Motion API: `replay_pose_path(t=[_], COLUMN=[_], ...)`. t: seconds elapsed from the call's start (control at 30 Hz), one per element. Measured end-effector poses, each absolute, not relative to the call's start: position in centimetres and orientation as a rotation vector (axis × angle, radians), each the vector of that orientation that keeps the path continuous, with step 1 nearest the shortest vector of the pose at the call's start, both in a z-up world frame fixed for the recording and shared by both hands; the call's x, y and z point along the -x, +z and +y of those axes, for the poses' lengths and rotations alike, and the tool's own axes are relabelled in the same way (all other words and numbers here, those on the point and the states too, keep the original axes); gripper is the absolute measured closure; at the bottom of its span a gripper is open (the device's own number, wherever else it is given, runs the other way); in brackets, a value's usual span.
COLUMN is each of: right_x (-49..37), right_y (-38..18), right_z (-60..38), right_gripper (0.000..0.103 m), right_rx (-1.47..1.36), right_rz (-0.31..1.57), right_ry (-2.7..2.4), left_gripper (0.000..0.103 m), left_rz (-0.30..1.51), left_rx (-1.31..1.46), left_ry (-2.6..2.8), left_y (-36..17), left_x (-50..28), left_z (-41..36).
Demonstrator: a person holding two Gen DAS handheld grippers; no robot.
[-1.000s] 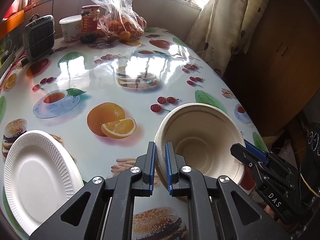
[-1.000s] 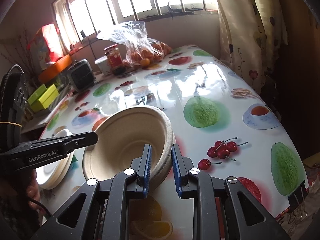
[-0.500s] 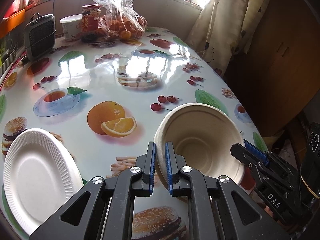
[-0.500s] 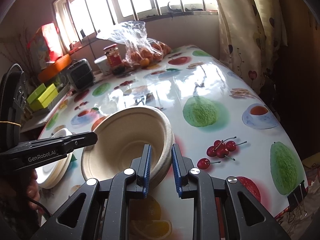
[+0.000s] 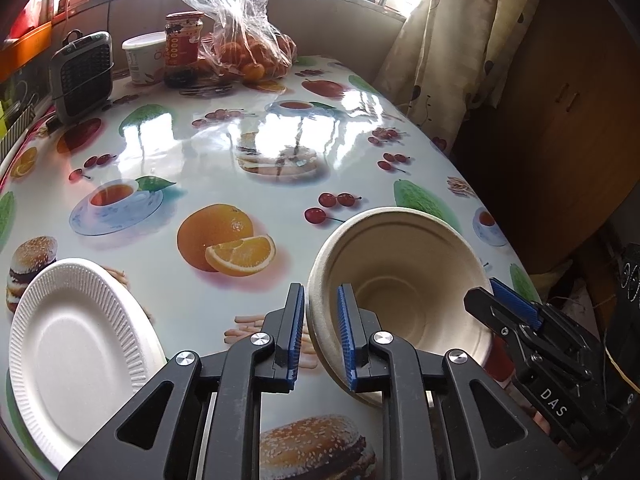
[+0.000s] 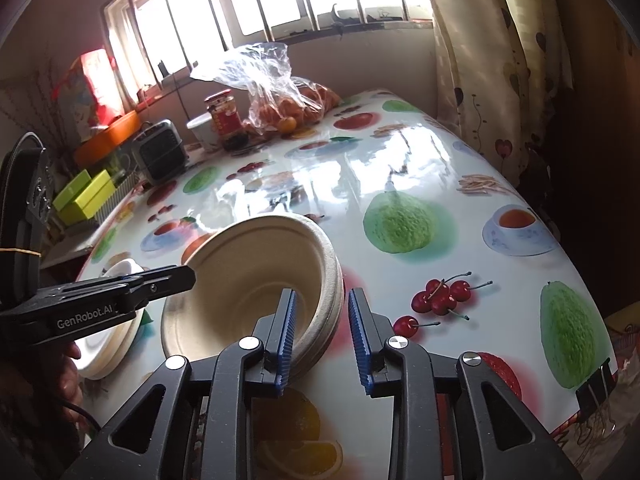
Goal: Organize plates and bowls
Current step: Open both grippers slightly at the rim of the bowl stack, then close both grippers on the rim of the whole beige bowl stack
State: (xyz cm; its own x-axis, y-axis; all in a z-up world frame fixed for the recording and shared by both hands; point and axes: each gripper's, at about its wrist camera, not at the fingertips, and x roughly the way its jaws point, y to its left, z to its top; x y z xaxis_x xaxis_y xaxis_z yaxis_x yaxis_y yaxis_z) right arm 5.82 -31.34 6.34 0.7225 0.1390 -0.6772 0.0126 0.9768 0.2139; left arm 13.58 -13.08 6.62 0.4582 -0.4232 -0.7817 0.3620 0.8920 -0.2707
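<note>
A beige paper bowl (image 5: 400, 272), with more than one rim showing as if nested, sits tilted on the fruit-print table (image 5: 240, 140). My left gripper (image 5: 319, 292) straddles its near-left rim. Its jaws are opening, and the pads stand just off the rim. My right gripper (image 6: 322, 294) straddles the opposite rim of the bowl (image 6: 240, 280), also opening, with a clear gap on the outer side. Each gripper shows in the other's view: right gripper (image 5: 486, 290), left gripper (image 6: 188, 276). A white ribbed paper plate (image 5: 80, 340) lies to the left.
At the far end stand a plastic bag of oranges (image 5: 248, 52), a red-labelled jar (image 5: 184, 40), a white tub (image 5: 144, 56) and a small grey heater (image 5: 82, 76). The table's right edge drops off beside a curtain (image 5: 440, 60) and a wooden cabinet (image 5: 560, 120).
Both grippers' jaws have spread apart from the bowl's rim, which they pinched before. The bowl and both hands have stayed where they were.
</note>
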Motion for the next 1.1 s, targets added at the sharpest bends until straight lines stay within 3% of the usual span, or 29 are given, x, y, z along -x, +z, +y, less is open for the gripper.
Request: replay_pose_path(t=[0.07,0.1,0.63,1.1], right_x=[-5.83,-5.86,-6.26,-6.52], right_y=[6.34,6.35,6.26,5.71], right_z=[-31.44,-31.52,-32.27,-32.09], right_gripper=[0.071,0.070,0.058,0.057], right_rx=[-0.213,-0.214,-0.243,-0.263], right_rz=[0.761,0.760,0.762,0.774], right_ry=[0.070,0.071,0.060,0.079], left_gripper=[0.064,0.061,0.055,0.055], left_rz=[0.977,0.973,0.940,0.960], left_rx=[0.068,0.068,0.026,0.030], left_ry=[-0.484,-0.485,-0.451,-0.486], left_y=[6.67,6.68,6.77,6.46], left_x=[-13.53,-13.54,-13.80,-13.49], left_z=[-13.04,-13.04,-13.00,-13.33])
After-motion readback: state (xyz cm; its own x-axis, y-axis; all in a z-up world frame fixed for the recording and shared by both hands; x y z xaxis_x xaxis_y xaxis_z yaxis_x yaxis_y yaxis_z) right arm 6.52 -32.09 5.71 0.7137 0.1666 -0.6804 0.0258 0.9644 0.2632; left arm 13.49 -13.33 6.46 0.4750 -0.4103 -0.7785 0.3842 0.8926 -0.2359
